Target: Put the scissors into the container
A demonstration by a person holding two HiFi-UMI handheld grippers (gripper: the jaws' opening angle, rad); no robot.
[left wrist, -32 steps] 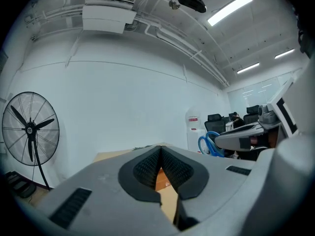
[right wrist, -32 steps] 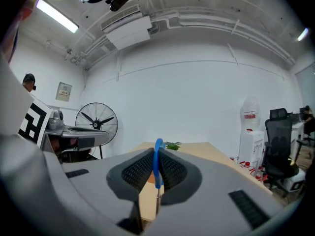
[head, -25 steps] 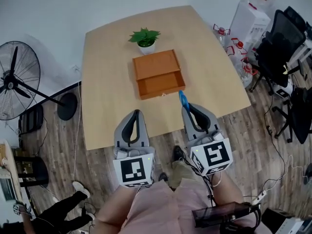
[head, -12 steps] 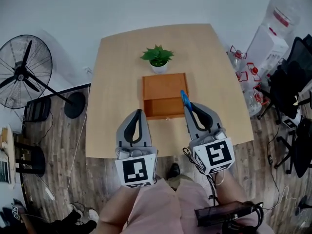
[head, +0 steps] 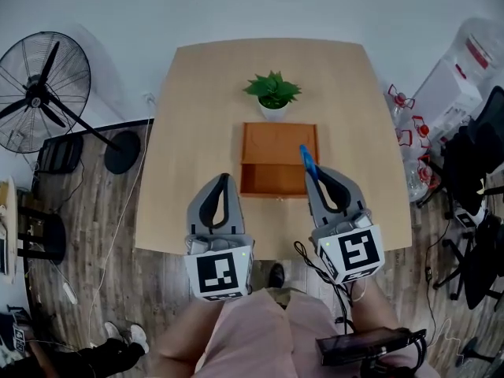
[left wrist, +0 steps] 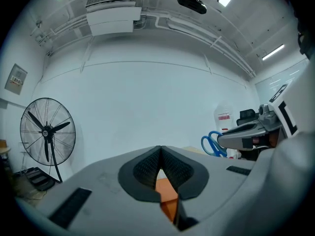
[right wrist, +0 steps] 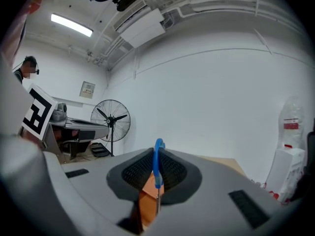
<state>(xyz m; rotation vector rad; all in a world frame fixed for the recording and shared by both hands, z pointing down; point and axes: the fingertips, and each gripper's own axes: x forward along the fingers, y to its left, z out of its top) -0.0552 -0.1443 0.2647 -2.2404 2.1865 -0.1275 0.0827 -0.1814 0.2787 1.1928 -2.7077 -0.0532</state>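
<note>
Blue-handled scissors [head: 306,160] stick up from my right gripper [head: 317,172], which is shut on them; in the right gripper view the blue handle [right wrist: 157,161] stands edge-on between the pads. They hang over the near right corner of the brown wooden container [head: 278,158], an open box in the middle of the table. My left gripper [head: 224,179] is shut with nothing in it, held near the table's front edge, left of the box. From the left gripper view the scissors [left wrist: 212,144] show at the right.
A potted green plant [head: 272,93] stands right behind the box. The light wooden table [head: 197,132] is bare around them. A standing fan [head: 43,93] is on the floor at the left, office chairs [head: 476,172] and water bottles at the right.
The head view has shifted, so table and box now sit more centred. My right gripper with the scissors has gone from the box's front right to over its near right corner.
</note>
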